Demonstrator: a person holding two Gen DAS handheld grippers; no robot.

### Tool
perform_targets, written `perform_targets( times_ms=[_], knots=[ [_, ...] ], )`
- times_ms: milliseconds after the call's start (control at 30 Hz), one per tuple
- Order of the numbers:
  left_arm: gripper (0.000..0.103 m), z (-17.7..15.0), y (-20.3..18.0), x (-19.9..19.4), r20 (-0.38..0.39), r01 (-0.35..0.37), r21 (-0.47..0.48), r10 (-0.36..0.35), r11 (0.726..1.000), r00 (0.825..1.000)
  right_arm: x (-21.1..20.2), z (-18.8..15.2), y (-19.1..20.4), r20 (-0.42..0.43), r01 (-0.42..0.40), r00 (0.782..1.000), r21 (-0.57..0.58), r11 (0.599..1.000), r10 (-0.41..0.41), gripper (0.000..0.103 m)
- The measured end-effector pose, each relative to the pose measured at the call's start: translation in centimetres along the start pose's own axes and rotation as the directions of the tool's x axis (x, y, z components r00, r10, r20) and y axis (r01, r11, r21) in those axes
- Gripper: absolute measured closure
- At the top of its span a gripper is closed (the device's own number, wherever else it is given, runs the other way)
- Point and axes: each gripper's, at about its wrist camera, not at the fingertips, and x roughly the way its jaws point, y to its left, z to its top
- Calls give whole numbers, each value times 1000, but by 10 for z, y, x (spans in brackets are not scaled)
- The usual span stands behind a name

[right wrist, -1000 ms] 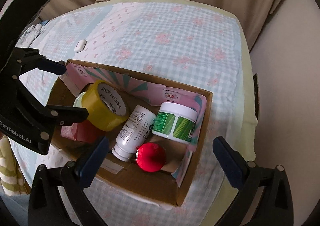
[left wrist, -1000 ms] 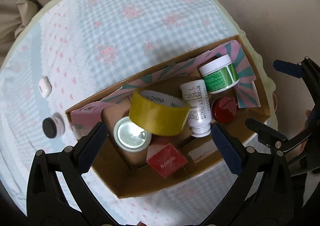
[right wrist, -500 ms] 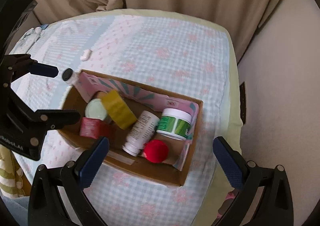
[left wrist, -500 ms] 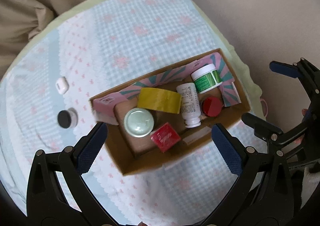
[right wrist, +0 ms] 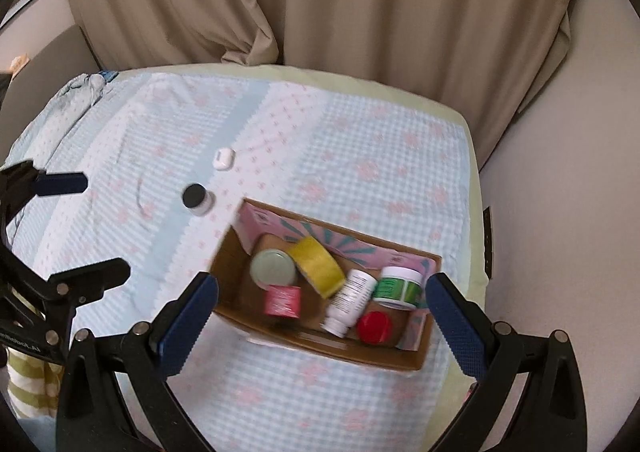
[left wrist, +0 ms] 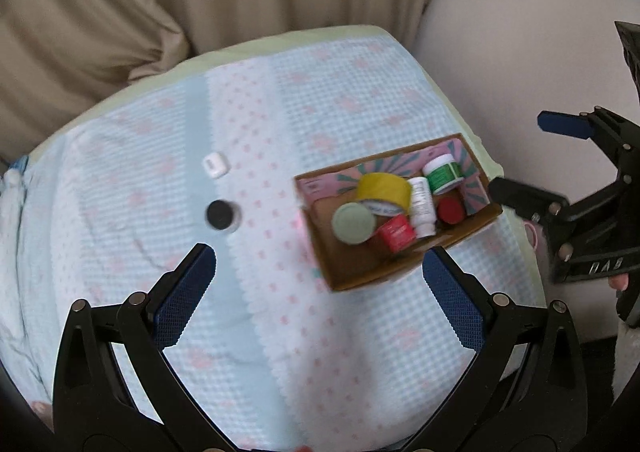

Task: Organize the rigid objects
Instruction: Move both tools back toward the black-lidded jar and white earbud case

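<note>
Pulling back from the cardboard box [left wrist: 400, 264]: both cams were close over it a sec ago, now they sit high & wide, whole bed in view. The left gripper [left wrist: 320, 292] has swung off the box toward the bare blue-check sheet [left wrist: 320, 132]; its jaws are spread wide, nothing between. The right gripper [right wrist: 322, 318] is likewise released and empty, hanging over the box's near wall.

Box contents unchanged: yellow tape roll [right wrist: 318, 266], white pill bottle [right wrist: 350, 302], green-label jar [right wrist: 398, 288], red cap [right wrist: 374, 327], red tin [right wrist: 282, 301], pale-lid jar [right wrist: 273, 267].

Two items not yet packed, both left of the box on the sheet: black-lid jar [left wrist: 221, 215] and small white case [left wrist: 215, 165], just beyond it. My read: the retreat means one drop is done and the left gripper is lining up the black-lid jar next.

Room: plenty of open sheet around both strays, nothing crowding them. Box sits near the bed's right edge w/ its far right corner close to the drop-off, so a shove that way looks risky. Inside the box, free floor is mostly at the left end.
</note>
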Motion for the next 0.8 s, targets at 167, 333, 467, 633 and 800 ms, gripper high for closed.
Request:
perform_targets(
  times_ms=[167, 333, 467, 633, 800],
  knots=[
    [0, -27, 57, -30, 22, -17, -32, 18, 999, 1000, -18, 18, 39, 5, 10, 1000, 40, 999, -10, 0],
    [0, -43, 104, -43, 29, -4, -58, 6, 998, 1000, -26, 43, 75, 20, 13, 1000, 90, 996, -15, 0],
    [0, -50, 136, -40, 17, 1, -44, 0, 999, 1000, -19, 69, 101, 13, 0, 1000, 120, 993, -1, 0],
    [0, -48, 173, -15, -5, 22, -28, -22, 999, 1000, 10, 104, 126, -26, -22, 999, 128, 992, 25, 0],
    [0, -38, 191, 32, -41, 41, -24, -42, 999, 998, 68, 142, 137, -98, -52, 993, 124, 991, 64, 0]
  ],
)
